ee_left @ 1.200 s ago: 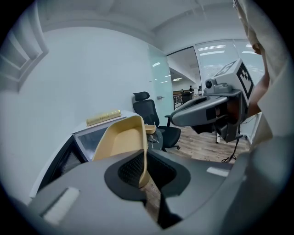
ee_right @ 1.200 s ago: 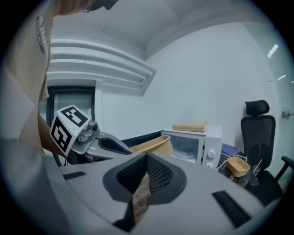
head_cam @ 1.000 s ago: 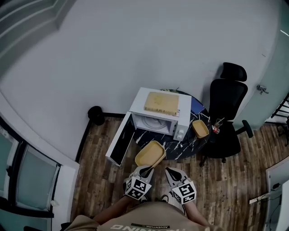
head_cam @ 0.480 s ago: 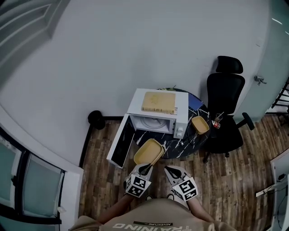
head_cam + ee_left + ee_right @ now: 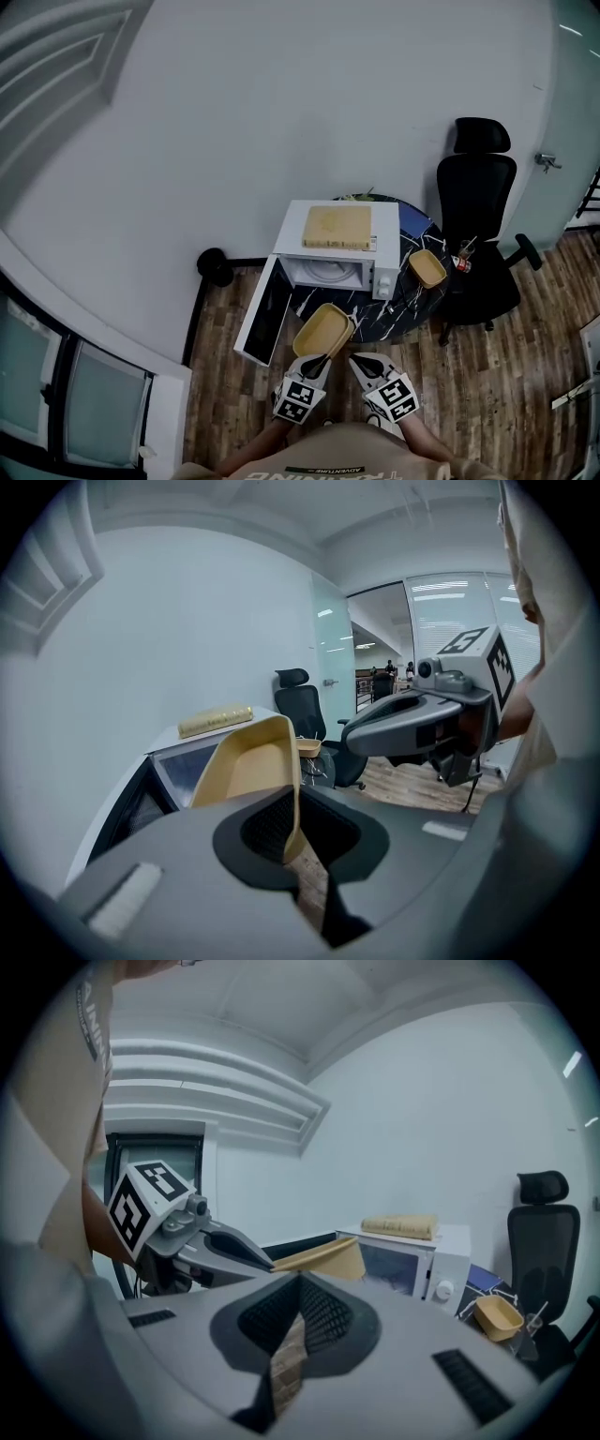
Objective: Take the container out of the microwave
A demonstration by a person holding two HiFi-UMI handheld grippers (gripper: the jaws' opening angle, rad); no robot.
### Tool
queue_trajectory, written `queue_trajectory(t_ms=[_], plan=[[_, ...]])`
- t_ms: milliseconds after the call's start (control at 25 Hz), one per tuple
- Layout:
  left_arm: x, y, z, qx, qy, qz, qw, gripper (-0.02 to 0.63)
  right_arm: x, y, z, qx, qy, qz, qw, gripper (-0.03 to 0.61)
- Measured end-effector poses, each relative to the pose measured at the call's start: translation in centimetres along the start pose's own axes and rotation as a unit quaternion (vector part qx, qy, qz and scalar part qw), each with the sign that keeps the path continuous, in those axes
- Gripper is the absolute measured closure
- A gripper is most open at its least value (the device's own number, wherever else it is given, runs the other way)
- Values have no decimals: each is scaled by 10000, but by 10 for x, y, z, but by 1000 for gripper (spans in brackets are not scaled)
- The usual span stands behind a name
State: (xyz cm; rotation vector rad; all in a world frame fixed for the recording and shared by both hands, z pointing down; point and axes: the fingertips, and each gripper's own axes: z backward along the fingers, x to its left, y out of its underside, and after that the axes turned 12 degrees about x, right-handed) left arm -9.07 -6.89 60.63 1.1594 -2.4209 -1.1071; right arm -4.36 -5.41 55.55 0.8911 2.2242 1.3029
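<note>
A shallow yellow container (image 5: 323, 330) hangs in the air in front of the white microwave (image 5: 330, 246), whose door (image 5: 265, 309) stands wide open. My left gripper (image 5: 313, 363) is shut on the container's near rim (image 5: 292, 822); in the left gripper view the container (image 5: 248, 771) tilts up from the jaws. My right gripper (image 5: 367, 364) floats just to the right of it, shut with nothing held. The right gripper view shows the left gripper (image 5: 234, 1246) with the container (image 5: 328, 1258) before the microwave (image 5: 422, 1260).
A wooden board (image 5: 337, 227) lies on top of the microwave. A second yellow container (image 5: 427, 267) sits on the dark round table (image 5: 403, 300), right of the microwave. A black office chair (image 5: 483, 234) stands behind the table. Wooden floor (image 5: 487, 394) surrounds it.
The head view has shifted slightly. The container stays in my left gripper, in front of the open microwave, with both grippers in much the same place relative to it.
</note>
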Motion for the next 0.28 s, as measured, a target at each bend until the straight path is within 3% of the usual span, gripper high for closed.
queue_trajectory(t_ms=[280], plan=[[6,10,-11,192,-92,19,9998,591,-12,9,-3,-71,23,-75,9999,572]])
